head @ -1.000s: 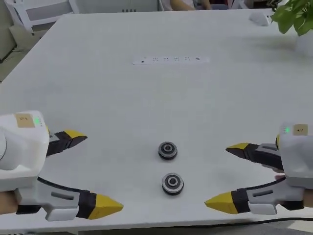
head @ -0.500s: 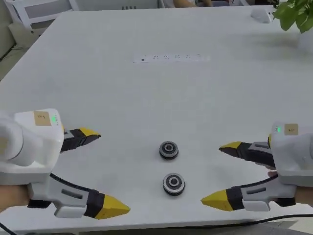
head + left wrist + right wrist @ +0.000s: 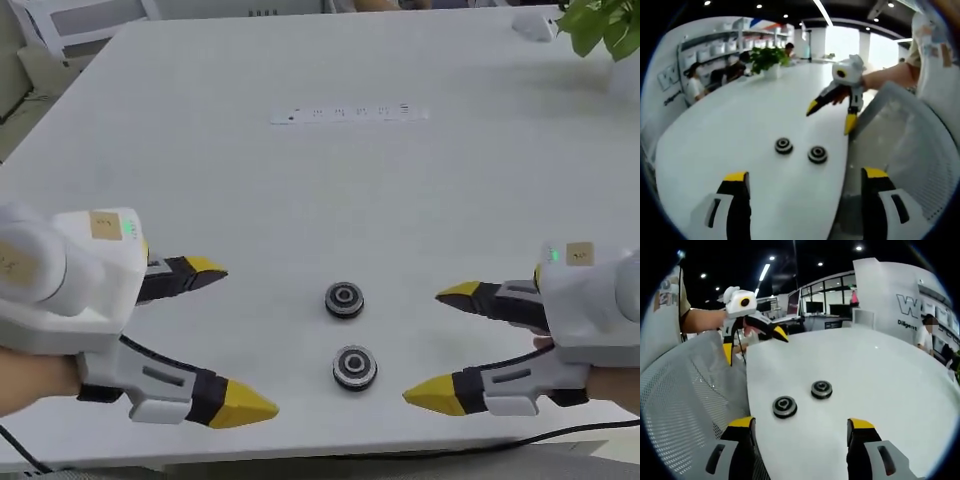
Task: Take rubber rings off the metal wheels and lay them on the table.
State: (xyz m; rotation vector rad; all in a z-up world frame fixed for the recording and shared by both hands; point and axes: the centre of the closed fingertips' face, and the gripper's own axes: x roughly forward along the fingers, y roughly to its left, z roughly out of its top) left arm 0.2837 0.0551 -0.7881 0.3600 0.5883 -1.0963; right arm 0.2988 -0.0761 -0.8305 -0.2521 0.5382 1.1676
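Observation:
Two small metal wheels with black rubber rings lie flat on the white table [image 3: 300,190]: the far wheel [image 3: 344,300] [image 3: 783,145] [image 3: 821,389] and the near wheel [image 3: 355,367] [image 3: 817,154] [image 3: 784,406], close to the front edge. My left gripper [image 3: 233,338] [image 3: 805,176] is open at the left of them, its yellow tips spread wide. My right gripper [image 3: 440,344] [image 3: 800,424] stands open at the right, facing the wheels. Neither gripper touches a wheel; nothing lies between the jaws.
A white power strip [image 3: 348,115] lies flat farther back on the table. A green plant [image 3: 600,28] stands at the far right corner. A mesh chair back [image 3: 685,390] sits just off the table's front edge. People are in the room behind.
Both grippers have moved inward toward the wheels, the left one rightward, the right one leftward. The wheels have not moved.

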